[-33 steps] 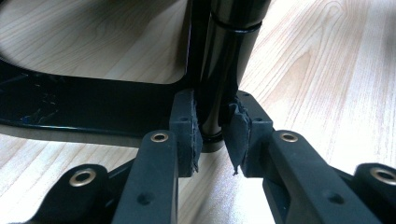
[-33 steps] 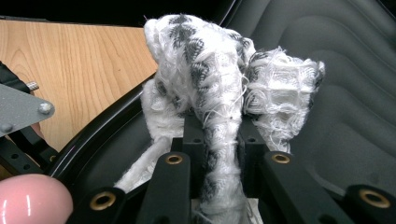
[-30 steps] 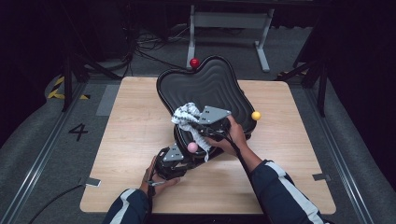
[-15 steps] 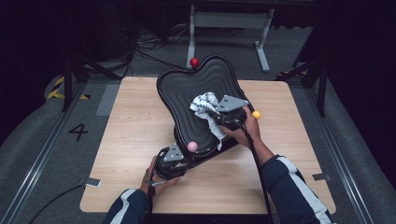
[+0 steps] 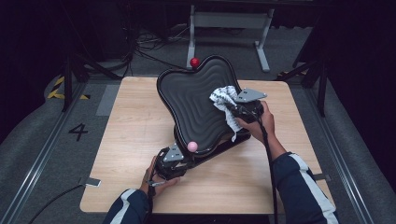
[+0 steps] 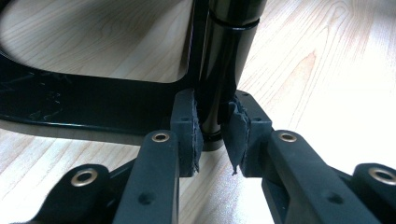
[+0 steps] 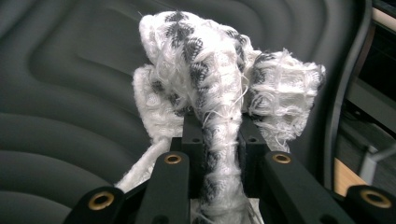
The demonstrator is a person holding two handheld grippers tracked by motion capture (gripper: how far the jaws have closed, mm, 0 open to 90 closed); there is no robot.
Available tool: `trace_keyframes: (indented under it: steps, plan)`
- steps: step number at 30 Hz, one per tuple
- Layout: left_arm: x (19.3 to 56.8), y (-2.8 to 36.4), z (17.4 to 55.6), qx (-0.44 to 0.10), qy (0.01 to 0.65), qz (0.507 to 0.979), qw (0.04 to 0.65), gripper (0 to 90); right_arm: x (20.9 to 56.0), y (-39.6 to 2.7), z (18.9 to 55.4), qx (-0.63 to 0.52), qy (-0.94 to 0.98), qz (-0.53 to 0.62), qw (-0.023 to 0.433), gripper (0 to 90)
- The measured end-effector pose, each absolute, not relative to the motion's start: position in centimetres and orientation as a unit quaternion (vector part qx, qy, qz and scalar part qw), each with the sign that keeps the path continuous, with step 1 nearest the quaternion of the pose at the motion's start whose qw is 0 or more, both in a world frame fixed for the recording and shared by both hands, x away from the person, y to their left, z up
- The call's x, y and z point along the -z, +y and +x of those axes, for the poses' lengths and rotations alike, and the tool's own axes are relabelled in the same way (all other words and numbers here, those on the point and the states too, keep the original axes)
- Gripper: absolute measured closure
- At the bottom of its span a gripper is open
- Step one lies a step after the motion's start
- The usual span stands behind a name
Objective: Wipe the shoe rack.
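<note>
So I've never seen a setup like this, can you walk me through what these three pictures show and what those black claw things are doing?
A person sits at a wooden table and holds a hand-operated two-jaw gripper in each hand. The high view looks down from above the person's side. The other two pictures come from small cameras riding on the grippers, looking along their black jaws.

On the table stands a black wavy tray, tilted up on edge, with a red ball at its top and a pink ball near its bottom.

The left gripper is clamped on the tray's black post, steadying it. The right gripper is shut on a bunched white and black cloth, held against the tray's ridged face, apparently to wipe it.
</note>
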State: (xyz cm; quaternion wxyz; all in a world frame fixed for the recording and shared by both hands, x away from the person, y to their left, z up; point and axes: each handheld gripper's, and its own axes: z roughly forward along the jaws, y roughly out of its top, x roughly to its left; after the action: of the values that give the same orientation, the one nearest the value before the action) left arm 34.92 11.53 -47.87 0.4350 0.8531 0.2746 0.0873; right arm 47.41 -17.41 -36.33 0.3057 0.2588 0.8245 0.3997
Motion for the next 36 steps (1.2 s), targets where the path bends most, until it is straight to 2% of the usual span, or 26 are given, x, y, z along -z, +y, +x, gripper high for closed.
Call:
trace_keyframes:
  steps: [19, 26, 36]
  plan:
    - [47.9, 11.5, 34.9, -0.084, 0.276, 0.852, 0.437, 73.3, 36.4, -19.6, 48.6, -0.389, 0.811, 0.295, 0.323, 78.2]
    - [47.8, 11.5, 35.0, -0.082, 0.276, 0.853, 0.435, 73.2, 36.2, -18.2, 48.2, -0.39, 0.815, 0.286, 0.319, 78.5]
    - [47.9, 11.5, 35.0, -0.082, 0.274, 0.853, 0.437, 73.3, 35.5, -14.1, 47.4, -0.406, 0.828, 0.249, 0.296, 78.4]
